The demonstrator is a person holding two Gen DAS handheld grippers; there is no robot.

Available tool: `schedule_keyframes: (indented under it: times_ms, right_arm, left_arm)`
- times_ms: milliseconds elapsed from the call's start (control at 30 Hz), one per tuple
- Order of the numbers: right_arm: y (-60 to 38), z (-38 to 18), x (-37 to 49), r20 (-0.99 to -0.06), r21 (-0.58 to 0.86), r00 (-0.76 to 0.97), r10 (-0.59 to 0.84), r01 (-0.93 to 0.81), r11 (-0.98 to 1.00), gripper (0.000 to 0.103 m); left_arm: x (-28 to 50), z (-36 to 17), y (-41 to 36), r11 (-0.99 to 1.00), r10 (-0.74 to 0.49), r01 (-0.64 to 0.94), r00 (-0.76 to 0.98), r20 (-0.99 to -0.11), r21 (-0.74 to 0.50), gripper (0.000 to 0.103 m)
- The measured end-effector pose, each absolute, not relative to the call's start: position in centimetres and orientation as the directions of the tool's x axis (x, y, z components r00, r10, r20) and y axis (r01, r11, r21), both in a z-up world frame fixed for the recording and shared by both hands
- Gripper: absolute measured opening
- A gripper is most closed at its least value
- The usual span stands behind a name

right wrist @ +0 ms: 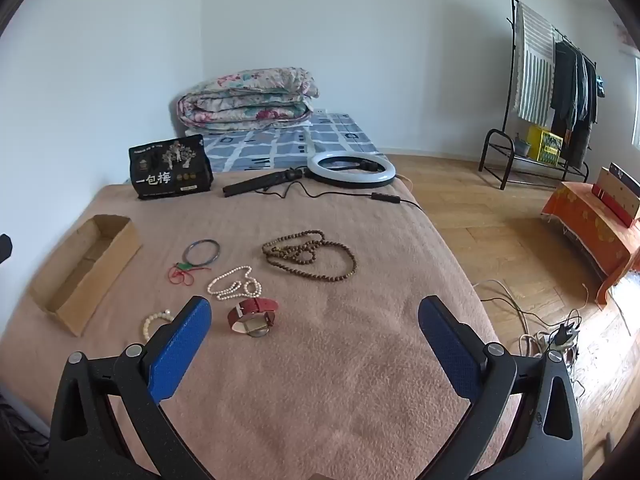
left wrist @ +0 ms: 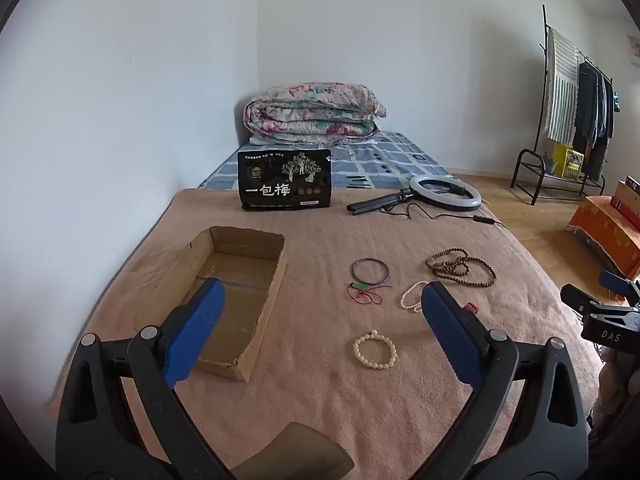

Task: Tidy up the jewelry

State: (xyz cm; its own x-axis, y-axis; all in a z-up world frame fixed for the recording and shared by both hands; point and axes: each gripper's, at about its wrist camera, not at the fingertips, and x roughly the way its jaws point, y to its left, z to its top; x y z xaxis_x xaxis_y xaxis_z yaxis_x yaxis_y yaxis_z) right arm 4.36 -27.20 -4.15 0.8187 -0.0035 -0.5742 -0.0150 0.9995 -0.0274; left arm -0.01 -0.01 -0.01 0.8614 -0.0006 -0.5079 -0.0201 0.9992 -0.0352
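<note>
An empty open cardboard box (left wrist: 224, 292) (right wrist: 80, 276) lies on the tan blanket at the left. Right of it lie a dark bangle (left wrist: 370, 272) (right wrist: 202, 251), a red cord with a green pendant (left wrist: 365, 291) (right wrist: 185, 272), a white pearl necklace (left wrist: 412, 300) (right wrist: 234, 283), a brown bead necklace (left wrist: 460, 267) (right wrist: 310, 255), a cream bead bracelet (left wrist: 375, 349) (right wrist: 154, 322) and a red-strap watch (right wrist: 253, 315). My left gripper (left wrist: 322, 300) is open and empty above the blanket. My right gripper (right wrist: 314, 318) is open and empty, right of the watch.
A black snack bag (left wrist: 285, 179) and a ring light with tripod and cable (left wrist: 444, 193) lie at the blanket's far end. A folded quilt (left wrist: 314, 114) sits behind. A clothes rack (right wrist: 552, 92) and cables on the floor (right wrist: 552, 332) are at the right.
</note>
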Motion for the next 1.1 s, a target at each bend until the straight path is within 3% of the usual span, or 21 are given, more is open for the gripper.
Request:
schedule_keyframes:
  times_ms: [1100]
  right_arm:
    - [-27.41, -4.54, 4.56, -0.593, -0.002, 0.805, 0.015, -0.021, 1.000, 0.103]
  left_arm:
    - [-0.03, 0.52, 0.06, 1.000, 0.020, -0.024, 0.871, -0.491, -0.002, 0.100]
